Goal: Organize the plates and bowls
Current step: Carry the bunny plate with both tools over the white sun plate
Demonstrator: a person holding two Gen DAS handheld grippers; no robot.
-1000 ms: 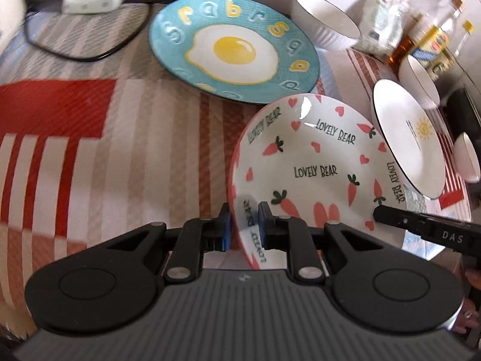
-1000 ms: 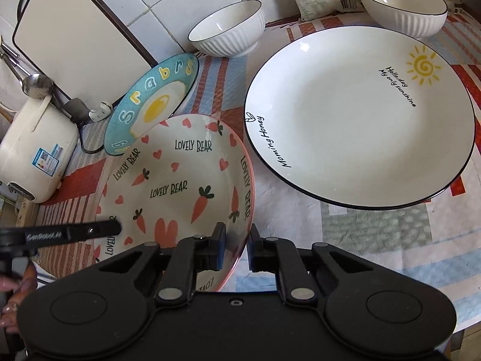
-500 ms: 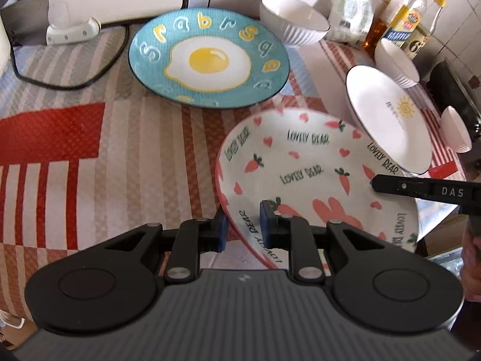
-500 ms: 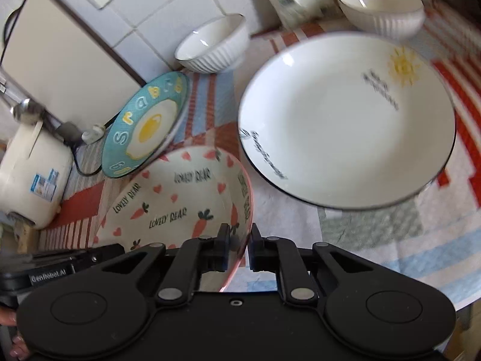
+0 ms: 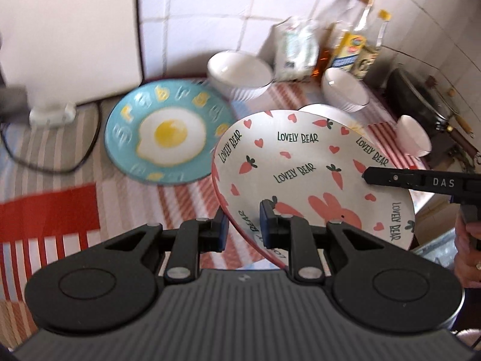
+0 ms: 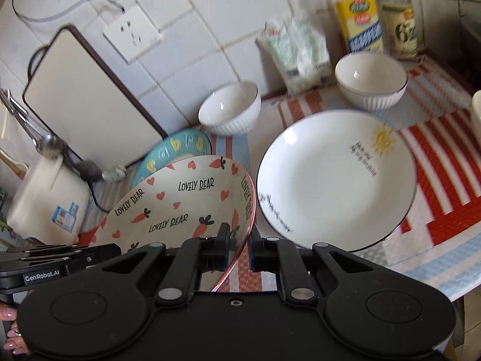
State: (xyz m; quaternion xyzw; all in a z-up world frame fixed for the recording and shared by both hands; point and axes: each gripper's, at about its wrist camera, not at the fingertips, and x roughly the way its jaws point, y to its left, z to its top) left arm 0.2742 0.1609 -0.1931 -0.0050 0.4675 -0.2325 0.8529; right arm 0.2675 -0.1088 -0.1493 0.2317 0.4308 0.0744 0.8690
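Both the left tool (image 5: 242, 225) and right tool (image 6: 239, 248) clench opposite rims of the round, glossy carrot-print ceramic plate (image 5: 312, 174), held above the striped woven tabletop (image 5: 60, 156).

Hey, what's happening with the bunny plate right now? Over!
Left gripper and right gripper clamp bunny plate rim. Plate lifted, tilted. Sun plate beside.

blue egg plate (image 6: 180, 150) half hidden, bottles (image 5: 357, 42) blurred

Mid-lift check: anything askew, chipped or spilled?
Nothing damaged or spilled. Only the carrot plate is tilted, held off the cloth by its rim in both tools, left and right.
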